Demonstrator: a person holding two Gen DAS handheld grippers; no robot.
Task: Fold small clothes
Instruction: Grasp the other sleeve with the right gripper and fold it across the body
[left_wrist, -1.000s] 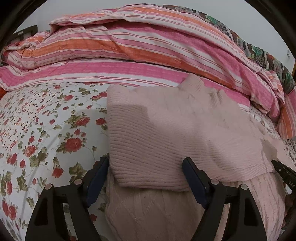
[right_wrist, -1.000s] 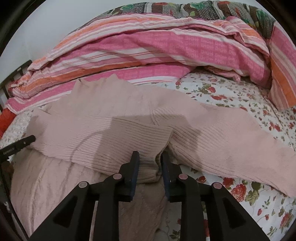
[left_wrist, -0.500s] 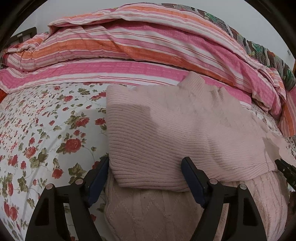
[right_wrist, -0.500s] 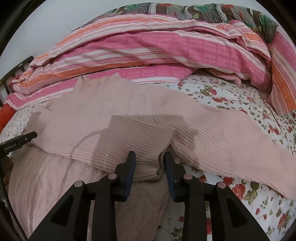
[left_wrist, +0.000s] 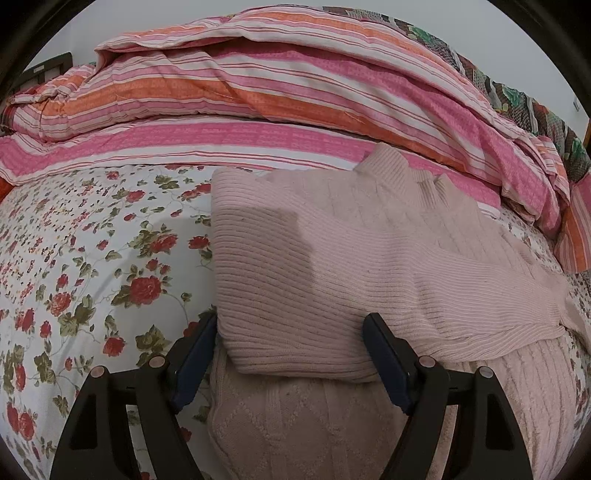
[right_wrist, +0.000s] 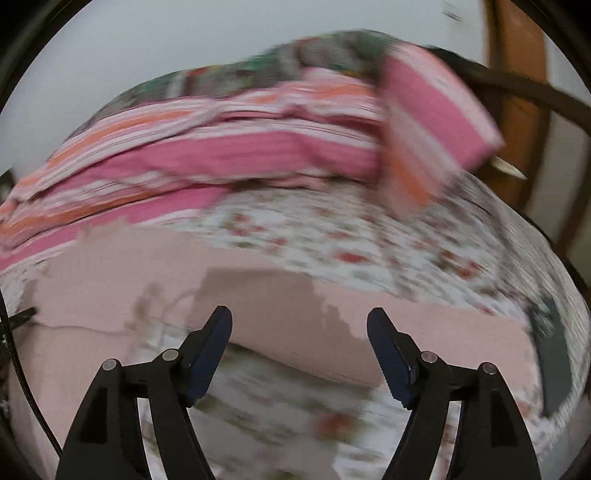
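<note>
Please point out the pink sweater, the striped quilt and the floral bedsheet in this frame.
pink sweater (left_wrist: 369, 258): left wrist view, on the ribbed folded-over part.
striped quilt (left_wrist: 277, 92): left wrist view, on an orange and pink stripe of the heap.
floral bedsheet (left_wrist: 92, 258): left wrist view, on a bare patch left of the sweater.

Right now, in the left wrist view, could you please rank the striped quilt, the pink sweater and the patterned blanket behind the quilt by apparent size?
1. Striped quilt and pink sweater: similar; the sweater is nearer, so unranked.
2. Patterned blanket: smallest, mostly hidden.

Pale pink sweater (left_wrist: 332, 266) (rose-print sheet (left_wrist: 92, 266))
</note>
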